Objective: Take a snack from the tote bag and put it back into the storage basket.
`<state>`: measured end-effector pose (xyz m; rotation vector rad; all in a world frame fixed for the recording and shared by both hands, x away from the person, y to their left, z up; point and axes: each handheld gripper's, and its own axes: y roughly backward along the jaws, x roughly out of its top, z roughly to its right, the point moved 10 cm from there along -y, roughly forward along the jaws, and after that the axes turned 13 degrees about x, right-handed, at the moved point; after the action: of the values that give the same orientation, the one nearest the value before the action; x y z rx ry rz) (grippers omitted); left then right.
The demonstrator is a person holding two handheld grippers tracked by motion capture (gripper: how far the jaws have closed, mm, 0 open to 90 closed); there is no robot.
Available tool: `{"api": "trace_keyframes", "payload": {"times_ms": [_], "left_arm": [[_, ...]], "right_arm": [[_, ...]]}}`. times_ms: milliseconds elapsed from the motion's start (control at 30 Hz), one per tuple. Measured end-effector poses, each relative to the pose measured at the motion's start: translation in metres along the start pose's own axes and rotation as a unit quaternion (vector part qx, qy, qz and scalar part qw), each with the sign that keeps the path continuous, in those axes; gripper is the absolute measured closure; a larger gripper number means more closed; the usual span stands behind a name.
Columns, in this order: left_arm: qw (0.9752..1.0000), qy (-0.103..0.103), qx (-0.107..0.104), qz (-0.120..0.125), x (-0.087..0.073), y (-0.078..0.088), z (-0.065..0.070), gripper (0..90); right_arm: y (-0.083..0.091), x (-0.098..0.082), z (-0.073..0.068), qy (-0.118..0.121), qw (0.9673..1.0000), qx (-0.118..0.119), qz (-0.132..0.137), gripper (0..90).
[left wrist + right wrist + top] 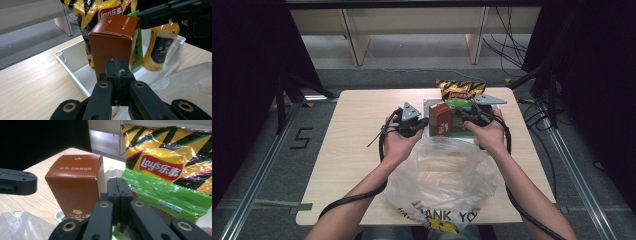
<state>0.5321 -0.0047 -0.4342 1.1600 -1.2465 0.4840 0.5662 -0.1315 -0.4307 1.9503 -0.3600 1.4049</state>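
High view, left gripper (421,124): at the centre of the frame, just left of the brown carton (443,119); if the fingers touch it I cannot tell here.
High view, right gripper (462,116): right of centre, at the right side of the carton.
High view, carton place: standing upright in the white tray (426,104), in front of the chips bag (460,89).
High view, open room: bare counter (357,130) at the left of the frame; a plastic bag (442,182) lies low in the frame, near the counter edge.
Left gripper view, fingers (113,68): pressed together, nothing between them; the carton (110,43) stands directly behind them.
Left gripper view, edges: the tray wall (70,68) runs below the carton; a yellow bottle (160,45) stands at the upper right.
Right gripper view, fingers (121,191): fully closed, empty, between the carton (75,187) and a green packet (165,195).
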Motion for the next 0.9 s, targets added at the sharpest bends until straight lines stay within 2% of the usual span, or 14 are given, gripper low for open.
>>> {"api": "trace_keyframes", "payload": {"times_ms": [33, 67, 100, 167, 267, 300, 400, 533, 633, 667, 700, 833, 867, 900], "left_arm": [[1.0, 0.001, 0.002, -0.002, 0.0, -0.002, 0.001, 89.8], [1.0, 0.0, 0.003, -0.002, 0.001, -0.003, 0.001, 89.9], [1.0, -0.001, 0.006, -0.005, 0.0, -0.005, 0.001, 89.9], [0.9998, -0.008, 0.008, -0.016, -0.001, -0.008, 0.0, 89.9], [0.9997, 0.002, 0.017, -0.018, -0.001, -0.012, 0.0, 89.9], [0.9995, -0.007, 0.018, -0.024, -0.003, -0.013, -0.002, 89.9], [0.9995, 0.0, 0.019, -0.024, -0.002, -0.016, -0.001, 89.9], [0.9993, -0.005, 0.02, -0.03, -0.002, -0.017, -0.001, 89.9], [0.9994, -0.005, 0.017, -0.03, 0.0, -0.018, 0.001, 89.9], [0.9995, -0.007, 0.018, -0.027, 0.001, -0.019, 0.002, 89.8], [0.9993, -0.007, 0.019, -0.03, 0.001, -0.018, 0.002, 89.9], [0.9992, -0.007, 0.024, -0.032, 0.002, -0.02, 0.0, 89.8], [0.9993, -0.005, 0.025, -0.028, 0.002, -0.021, -0.001, 89.9], [0.9991, -0.006, 0.027, -0.033, 0.002, -0.02, -0.002, 89.8]], "right_arm": [[0.0, -0.002, 0.001, 0.02, 0.9996, 0.011, -0.014, 90.0], [-0.002, -0.001, 0.001, 0.021, 0.9997, 0.012, -0.01, 90.0], [-0.003, -0.002, -0.001, 0.001, 0.9999, 0.006, -0.008, 90.0], [-0.005, -0.002, 0.0, 0.001, 1.0, 0.005, -0.006, 90.0], [-0.007, -0.002, -0.001, -0.003, 0.9999, 0.008, -0.007, 90.0], [-0.008, -0.001, 0.0, 0.009, 0.9999, 0.011, -0.006, 90.0], [-0.007, -0.002, -0.001, 0.002, 0.9999, 0.009, -0.009, 90.0], [-0.009, -0.001, -0.003, 0.003, 0.9999, 0.012, -0.009, 90.0], [-0.009, -0.004, -0.004, 0.019, 0.9994, 0.021, -0.02, 90.0], [-0.008, -0.005, -0.006, 0.009, 0.9995, 0.021, -0.023, 90.0], [-0.009, -0.004, -0.003, 0.023, 0.9995, 0.012, -0.016, 90.0], [-0.01, -0.005, -0.007, 0.005, 0.9999, 0.01, -0.01, 90.0], [-0.009, -0.006, -0.008, 0.005, 0.9997, 0.014, -0.018, 90.0], [-0.009, -0.005, -0.007, 0.015, 0.9998, 0.009, -0.012, 90.0]]}}
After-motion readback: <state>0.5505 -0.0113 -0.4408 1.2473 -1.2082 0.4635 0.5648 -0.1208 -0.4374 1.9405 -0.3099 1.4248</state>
